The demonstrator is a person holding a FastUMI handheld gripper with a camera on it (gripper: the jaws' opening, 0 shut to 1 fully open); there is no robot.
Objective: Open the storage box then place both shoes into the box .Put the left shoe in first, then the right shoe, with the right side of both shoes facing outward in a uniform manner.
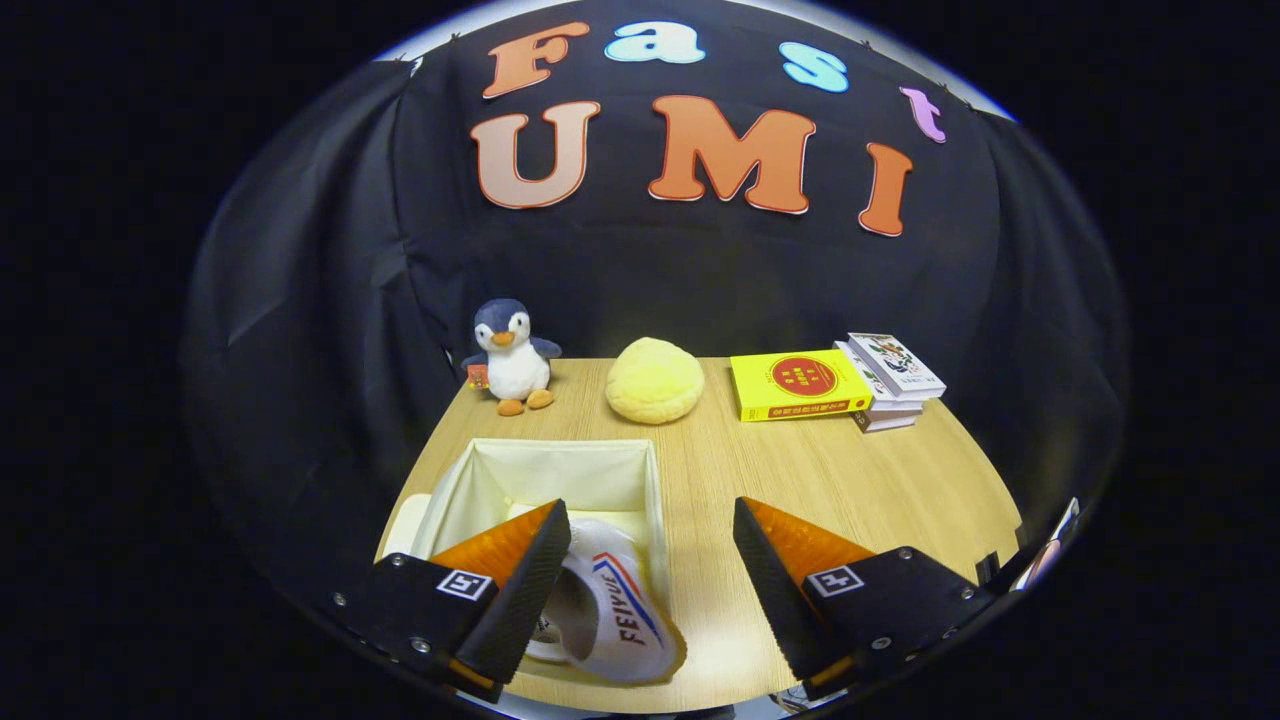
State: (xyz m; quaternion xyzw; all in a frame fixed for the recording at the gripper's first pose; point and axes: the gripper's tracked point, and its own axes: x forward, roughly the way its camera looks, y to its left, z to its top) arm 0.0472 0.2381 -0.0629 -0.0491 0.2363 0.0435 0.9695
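We read one text clearly: the word "FEIYUE", printed on the side of the white shoe (610,610) beside red and blue stripes. We note a square black-and-white marker on each finger of the claw (650,570). The yellow book (797,386) carries a red round emblem and print, and the books (893,380) beside it show covers; both are too small to read.
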